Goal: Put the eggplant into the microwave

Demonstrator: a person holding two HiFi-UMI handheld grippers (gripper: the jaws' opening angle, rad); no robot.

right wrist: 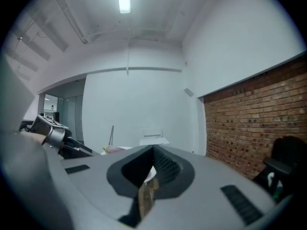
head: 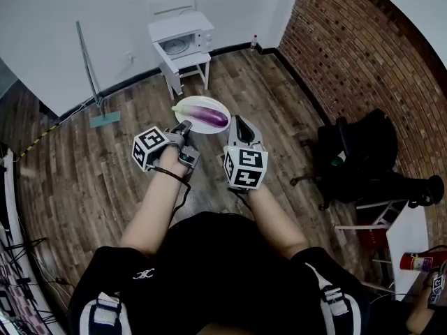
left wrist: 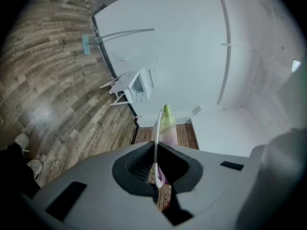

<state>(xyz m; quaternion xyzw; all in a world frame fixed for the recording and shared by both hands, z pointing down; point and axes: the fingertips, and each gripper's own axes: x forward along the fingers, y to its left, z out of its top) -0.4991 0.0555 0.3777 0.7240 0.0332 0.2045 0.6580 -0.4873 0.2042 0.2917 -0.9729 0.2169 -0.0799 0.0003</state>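
Observation:
A purple eggplant (head: pixel 209 116) with a green stem lies on a white plate (head: pixel 190 107) held above the wooden floor. My left gripper (head: pixel 185 126) is shut on the plate's near rim; in the left gripper view the plate (left wrist: pixel 157 133) runs edge-on between the jaws, with the eggplant's green end (left wrist: pixel 167 115) beyond. To the right of the plate, my right gripper (head: pixel 239 122) is shut and holds nothing. The white microwave (head: pixel 180 36) sits on a small white stand by the far wall, its door open. It also shows as the microwave (left wrist: pixel 139 85) in the left gripper view.
A long-handled mop (head: pixel 91 84) leans on the white wall at the left. A brick wall (head: pixel 349 40) runs along the right. A black chair with a bag (head: pixel 357 160) stands at the right, and a white table with a red can (head: pixel 415 262) at the bottom right.

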